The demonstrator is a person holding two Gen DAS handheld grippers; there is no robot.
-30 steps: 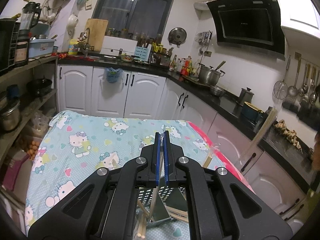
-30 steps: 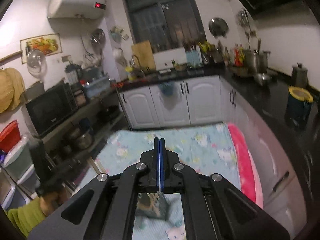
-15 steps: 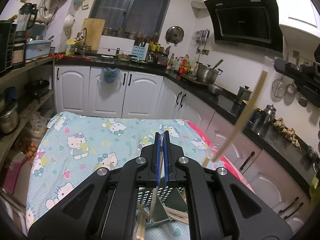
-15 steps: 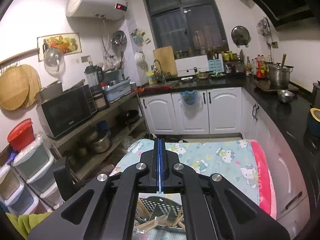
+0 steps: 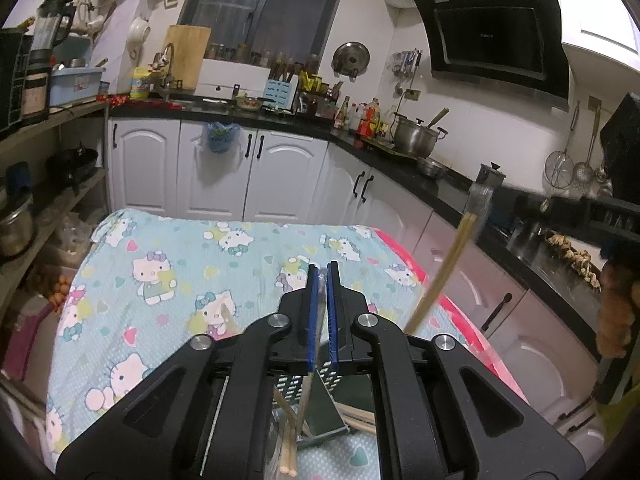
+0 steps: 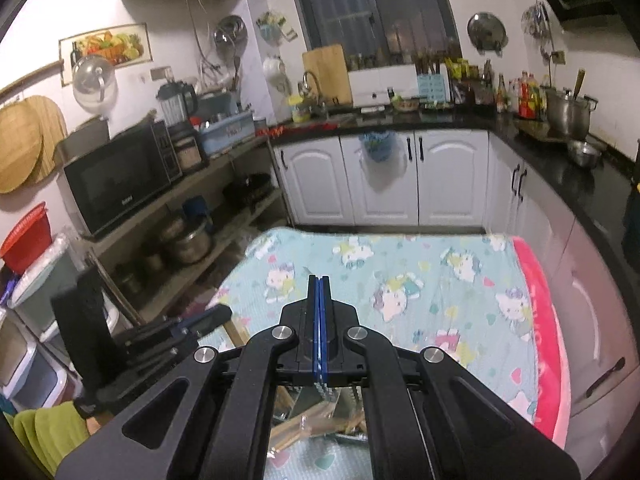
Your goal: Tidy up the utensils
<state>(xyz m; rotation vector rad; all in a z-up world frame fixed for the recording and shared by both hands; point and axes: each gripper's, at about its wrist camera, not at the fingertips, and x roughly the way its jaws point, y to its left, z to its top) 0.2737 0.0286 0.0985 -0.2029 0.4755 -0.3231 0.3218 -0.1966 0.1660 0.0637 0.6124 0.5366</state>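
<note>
My left gripper [image 5: 323, 276] is shut on a thin wooden chopstick [image 5: 308, 390] that runs down between the blue pads into a perforated metal utensil holder [image 5: 320, 412] below it, where more chopsticks [image 5: 289, 436] lie. My right gripper [image 6: 319, 280] is shut, pads together, over the same holder [image 6: 320, 416]. In the left wrist view the right gripper's body [image 5: 572, 212] is at the right edge, with a pair of long chopsticks [image 5: 444, 276] held in it and slanting down toward the holder. The left gripper's body [image 6: 132, 344] shows at the left of the right wrist view.
The table wears a Hello Kitty cloth [image 5: 192, 264] with a pink edge [image 6: 544, 332] on the right. White cabinets [image 5: 256, 172] and a black counter [image 5: 404, 160] with pots stand beyond. Shelves with a microwave [image 6: 120, 176] and pots line the left.
The right gripper has swung down and left toward the holder, and its long chopsticks have tilted down with it. The left gripper has stayed in place over the holder.
</note>
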